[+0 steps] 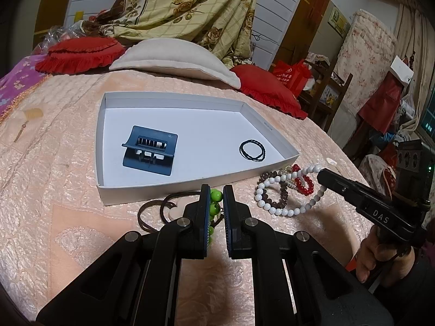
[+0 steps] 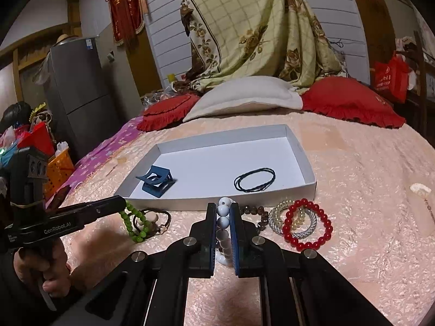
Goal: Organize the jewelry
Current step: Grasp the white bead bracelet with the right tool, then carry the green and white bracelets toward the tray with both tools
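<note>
A shallow white tray [image 1: 272,163] [image 2: 304,163] lies on the bed and holds a blue hair claw [image 1: 149,149] [image 2: 156,180] and a black hair tie [image 1: 252,150] [image 2: 255,179]. My left gripper [image 1: 216,193] [image 2: 123,205] is shut on a green bead bracelet [image 1: 216,196] [image 2: 133,224] in front of the tray. My right gripper [image 2: 223,206] [image 1: 320,175] is shut on a white bead bracelet [image 2: 223,221] [image 1: 288,210]. A red bead bracelet [image 2: 307,224] [image 1: 305,184], a silver bangle [image 2: 277,221] and a brown bead bracelet [image 1: 282,198] [image 2: 255,212] lie to the right.
A brown cord bracelet [image 1: 152,212] [image 2: 152,218] lies beside the green one. Red cushions [image 1: 78,54] [image 2: 350,100] and a white pillow [image 1: 176,59] [image 2: 244,95] sit behind the tray. The pink bedspread [image 1: 54,163] surrounds everything. A small shell-like object [image 2: 420,190] lies at the right.
</note>
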`<state>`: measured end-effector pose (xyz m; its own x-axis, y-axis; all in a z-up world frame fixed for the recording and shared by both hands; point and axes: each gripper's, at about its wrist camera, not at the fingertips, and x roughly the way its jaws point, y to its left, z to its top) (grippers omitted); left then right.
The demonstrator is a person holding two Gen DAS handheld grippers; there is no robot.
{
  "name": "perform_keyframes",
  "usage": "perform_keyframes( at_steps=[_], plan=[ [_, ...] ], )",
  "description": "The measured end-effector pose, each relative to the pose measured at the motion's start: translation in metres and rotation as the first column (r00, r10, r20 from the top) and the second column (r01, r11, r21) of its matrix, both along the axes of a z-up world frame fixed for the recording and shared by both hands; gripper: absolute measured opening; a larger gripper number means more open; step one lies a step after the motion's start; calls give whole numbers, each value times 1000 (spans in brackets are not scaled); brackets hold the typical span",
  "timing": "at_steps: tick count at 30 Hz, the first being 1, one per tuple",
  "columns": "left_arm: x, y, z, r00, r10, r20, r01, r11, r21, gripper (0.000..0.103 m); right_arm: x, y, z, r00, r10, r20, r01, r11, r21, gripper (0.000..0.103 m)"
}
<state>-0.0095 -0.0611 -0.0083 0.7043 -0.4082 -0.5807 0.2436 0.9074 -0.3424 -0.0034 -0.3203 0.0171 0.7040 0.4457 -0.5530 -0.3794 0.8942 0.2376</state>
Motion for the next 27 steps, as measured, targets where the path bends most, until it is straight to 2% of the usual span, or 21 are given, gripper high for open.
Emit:
perform_keyframes(
  at_steps=[12, 18, 27],
  plan=[
    [-2, 1, 2, 1000, 0, 10, 0, 1000, -4, 8, 1, 9, -3, 1000, 19, -24, -20, 998, -66, 8],
    [-3, -1, 4, 1000, -6, 4, 6, 1000, -1, 8, 7, 13, -12, 991, 17, -132, -31, 994, -101, 8],
    [-3, -6, 44, 1000, -31, 5, 31, 999, -24, 8, 12, 7, 8, 983, 15, -184, -26, 998, -59, 9]
  ],
)
